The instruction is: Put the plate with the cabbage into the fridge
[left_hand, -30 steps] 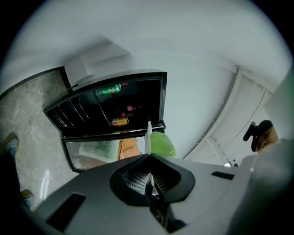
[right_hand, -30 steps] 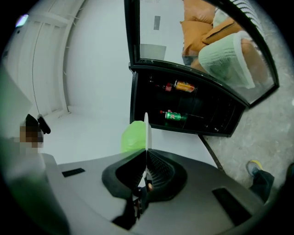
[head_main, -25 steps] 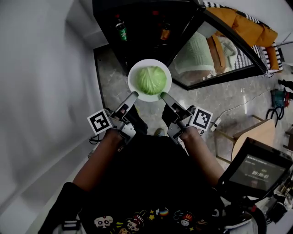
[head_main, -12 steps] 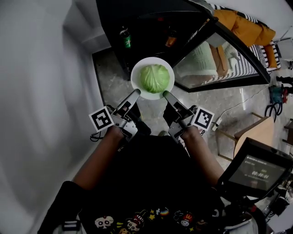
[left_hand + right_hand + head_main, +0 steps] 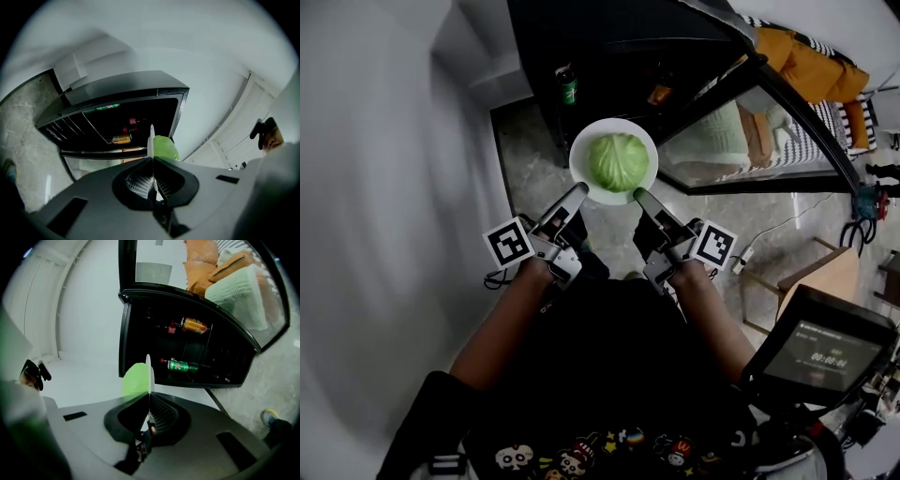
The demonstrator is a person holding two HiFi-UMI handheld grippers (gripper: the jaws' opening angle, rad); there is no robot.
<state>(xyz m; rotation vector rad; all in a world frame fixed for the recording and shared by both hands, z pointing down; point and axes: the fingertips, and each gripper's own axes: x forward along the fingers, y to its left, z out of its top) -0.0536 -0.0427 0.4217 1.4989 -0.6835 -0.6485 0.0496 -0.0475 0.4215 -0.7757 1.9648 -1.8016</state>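
Note:
A white plate (image 5: 581, 172) carries a round green cabbage (image 5: 617, 160). It hangs just in front of the open black fridge (image 5: 609, 56). My left gripper (image 5: 578, 190) is shut on the plate's near left rim. At the near right rim my right gripper (image 5: 637, 195) is shut on it too. In the left gripper view the plate (image 5: 151, 139) shows edge-on between the jaws, the cabbage (image 5: 166, 148) to its right. The right gripper view has the plate (image 5: 148, 373) edge-on with the cabbage (image 5: 135, 379) to its left.
The fridge's glass door (image 5: 769, 122) swings open to the right. Inside stand a green bottle (image 5: 567, 85) and an orange one (image 5: 660, 94); a green can (image 5: 182, 365) and an orange can (image 5: 194, 325) show on the shelves. A white wall (image 5: 384, 187) runs along the left. A screen (image 5: 820, 352) is lower right.
Both grippers have carried the plate with the cabbage a little forward, toward the open fridge. The grip on the rim is unchanged.

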